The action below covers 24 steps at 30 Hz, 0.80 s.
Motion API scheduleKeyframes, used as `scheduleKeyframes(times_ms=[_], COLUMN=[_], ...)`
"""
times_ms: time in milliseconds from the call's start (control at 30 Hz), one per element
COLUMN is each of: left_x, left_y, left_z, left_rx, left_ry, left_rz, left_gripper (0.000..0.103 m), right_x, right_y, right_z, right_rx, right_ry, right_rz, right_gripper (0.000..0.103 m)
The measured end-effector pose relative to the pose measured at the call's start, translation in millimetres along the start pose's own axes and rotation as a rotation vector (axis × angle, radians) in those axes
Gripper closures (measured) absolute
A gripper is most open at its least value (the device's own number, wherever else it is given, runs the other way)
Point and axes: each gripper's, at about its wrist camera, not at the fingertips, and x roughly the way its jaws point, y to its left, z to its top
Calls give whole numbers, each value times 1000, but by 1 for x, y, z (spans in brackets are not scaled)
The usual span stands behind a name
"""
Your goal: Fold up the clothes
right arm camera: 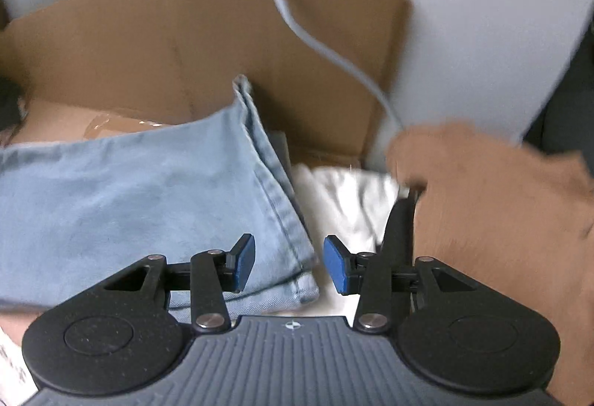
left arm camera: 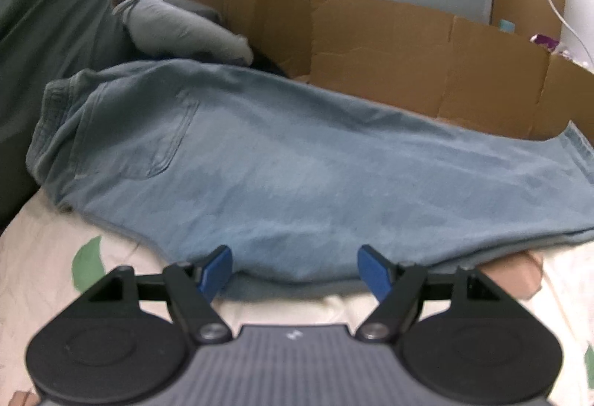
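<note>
jeans (left arm camera: pixel 297 161) lie folded lengthwise on the bed; left gripper (left arm camera: pixel 295 270) fingers wide, right gripper (right arm camera: pixel 289 265) fingers parted, both empty.

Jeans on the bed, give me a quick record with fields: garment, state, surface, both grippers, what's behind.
garment: light blue jeans
state: laid out lengthwise, back pocket up, hem end at right
surface: pale bedsheet with green print
left gripper: open, over the jeans' near edge
right gripper: open, above the hem corner, holding nothing
behind: cardboard box, grey garment
</note>
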Motion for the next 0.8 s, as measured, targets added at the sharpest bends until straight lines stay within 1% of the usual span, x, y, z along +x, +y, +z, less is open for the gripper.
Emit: scheduleKeyframes(times_ms=[133,233,400,500,633,800], left_x=[10,17,26,29,31,29], left_y=[-21,-32,-39,-39,-39,-37], left_z=[1,-1,-2,-4,-9,-14], left_rx=[19,0,-73,-127,-164,-204], left_ry=[1,8,28,45,62,74], left_rz=[-16,-34,-76,-106,-121,-152], left_gripper=[26,26,26,26,26,26], right_x=[21,33,44,49,60,64], right_y=[-20,-27,-19,-19,-17,-6], right_z=[-11,-19,-35,-43,-57,-73], right_rx=[159,274,325,390,495,567], right_ry=[7,28,74,87,85,58], right_rz=[72,129,186,207,246,275], right_gripper=[55,55,55,55,54,51])
